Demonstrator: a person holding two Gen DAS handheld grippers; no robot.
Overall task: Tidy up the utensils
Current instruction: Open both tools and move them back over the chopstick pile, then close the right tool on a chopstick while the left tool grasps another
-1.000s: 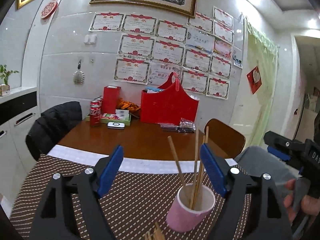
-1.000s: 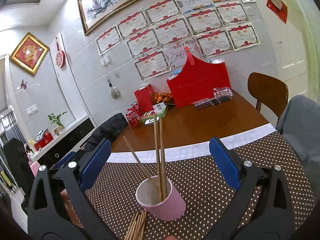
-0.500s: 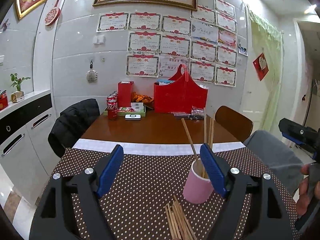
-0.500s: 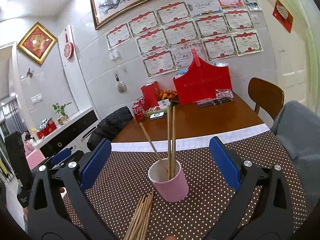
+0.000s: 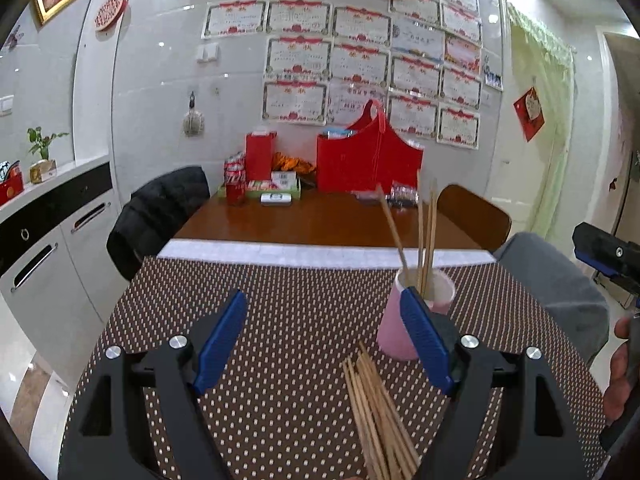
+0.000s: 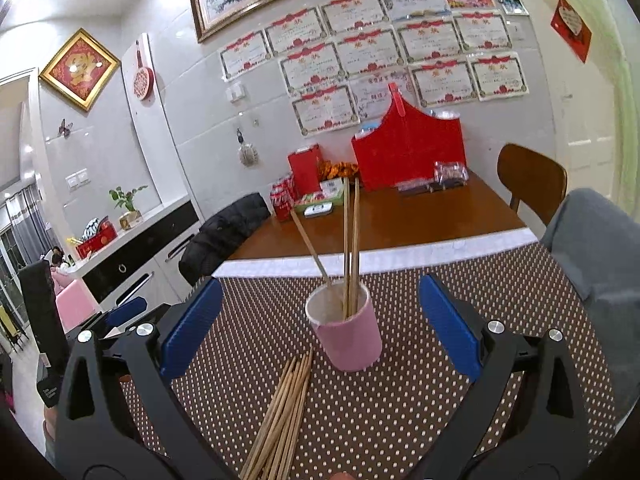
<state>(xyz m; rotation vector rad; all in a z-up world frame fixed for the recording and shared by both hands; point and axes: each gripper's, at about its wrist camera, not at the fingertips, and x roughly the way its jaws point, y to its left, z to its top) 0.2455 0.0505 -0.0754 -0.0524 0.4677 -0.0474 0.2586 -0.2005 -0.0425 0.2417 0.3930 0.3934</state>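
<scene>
Chopsticks lie bundled on the dotted mat just beside the pink cup, which holds three more; left gripper and right gripper both hover spread wide, gripping nothing.

The left hand-held gripper hangs above the worktop with its blue-padded jaws spread wide apart and nothing between them. The right hand-held gripper hangs the same way, jaws wide and empty. At the right edge of the left wrist view, the right hand wraps the black handle of its gripper. The left gripper's body shows at the left edge of the right wrist view
</scene>
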